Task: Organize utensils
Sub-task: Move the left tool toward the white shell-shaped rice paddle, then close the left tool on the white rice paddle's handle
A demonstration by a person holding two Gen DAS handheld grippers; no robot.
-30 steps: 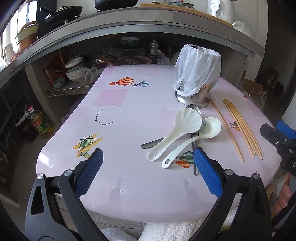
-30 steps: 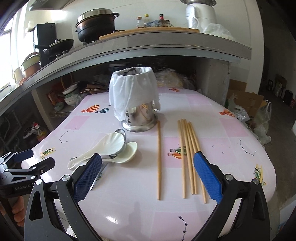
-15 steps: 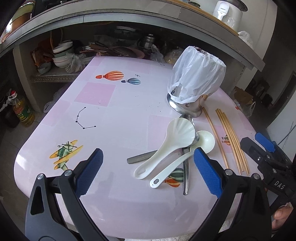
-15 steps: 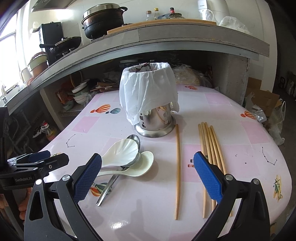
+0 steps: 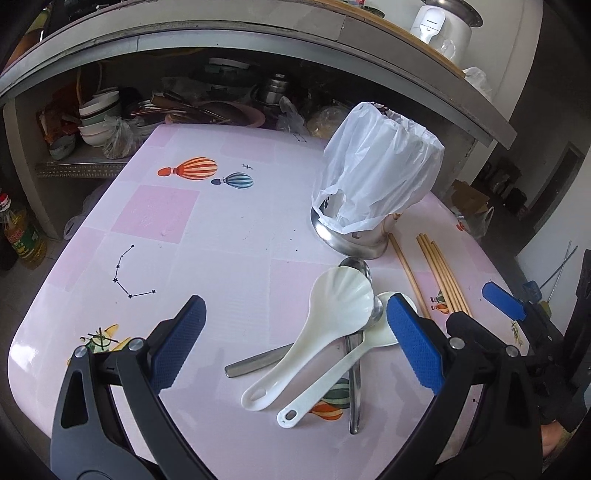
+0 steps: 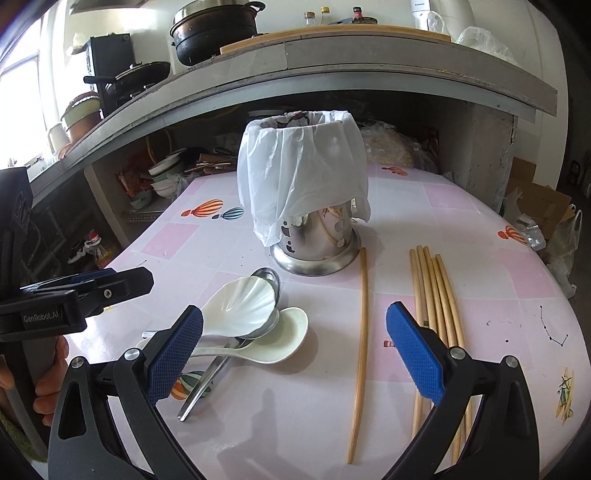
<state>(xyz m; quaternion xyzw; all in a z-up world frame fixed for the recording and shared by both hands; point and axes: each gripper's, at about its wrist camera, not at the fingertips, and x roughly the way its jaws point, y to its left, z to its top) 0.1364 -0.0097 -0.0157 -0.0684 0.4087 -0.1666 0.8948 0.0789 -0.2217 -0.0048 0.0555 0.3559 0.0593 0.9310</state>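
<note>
The left hand-held gripper (image 5: 295, 343) is wide open and holds nothing. It hangs over the near part of the pink surface (image 5: 207, 236), with its two blue pads far apart. Just in front of it, between the pads, lies a little pile of spoons. A white shell-shaped spoon (image 5: 325, 317) lies on top, a plain white spoon (image 5: 354, 354) lies beside it, and two metal spoons (image 5: 354, 373) poke out from under them with their handles toward the camera. The right hand-held gripper (image 6: 294, 343) is wide open too and holds nothing. It hangs over the surface to the right of the spoon pile. One wooden chopstick (image 6: 362, 317) lies alone on the surface between its pads. A bunch of wooden chopsticks (image 6: 436, 295) lies flat just past its right pad, side by side and touching. Behind all of these stands a shiny metal holder (image 6: 317, 240), upright, with a white plastic bag (image 6: 301, 173) pulled over its top. The pile of spoons is near its left front, and the chopsticks are to its right. The surface has pictures of hot air balloons (image 5: 194, 169) and stars on it. Behind the surface is a grey shelf (image 6: 332, 74) with a black pot (image 6: 214, 31) on top and bowls (image 5: 98, 120) stacked under it.
</note>
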